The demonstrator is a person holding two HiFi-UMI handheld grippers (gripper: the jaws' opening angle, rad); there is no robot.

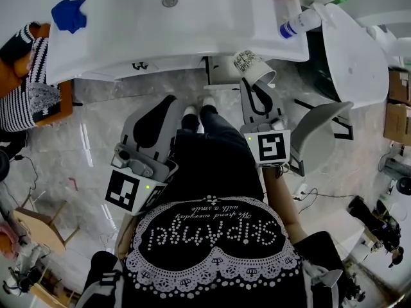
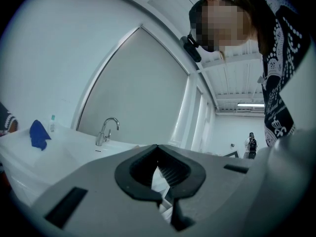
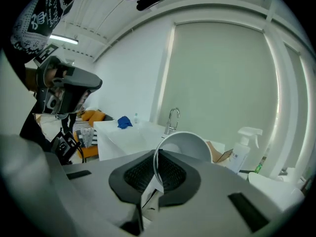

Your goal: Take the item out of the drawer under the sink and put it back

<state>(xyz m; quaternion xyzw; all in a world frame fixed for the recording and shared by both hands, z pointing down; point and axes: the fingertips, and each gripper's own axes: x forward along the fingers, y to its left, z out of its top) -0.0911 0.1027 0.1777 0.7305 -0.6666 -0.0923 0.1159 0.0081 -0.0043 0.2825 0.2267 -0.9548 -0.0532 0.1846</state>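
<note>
Head view: your right tool (image 1: 255, 85) is clamped on the rim of the paper cup (image 1: 252, 66), held in the air at 1 o'clock from your feet, just in front of the sink (image 1: 128, 43). Your left tool (image 1: 174, 104) is at 11 o'clock.
Left gripper view: the jaws are closed with nothing between them, and the faucet (image 2: 106, 131) is at 10 o'clock.
Right gripper view: the cup wall is pinched between the pads, with its mouth facing the camera.

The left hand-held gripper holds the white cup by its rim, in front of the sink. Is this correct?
No. It is the right hand-held gripper that holds the cup by its rim, in front of the sink; the right gripper view shows it. The left hand-held gripper holds nothing.
</note>
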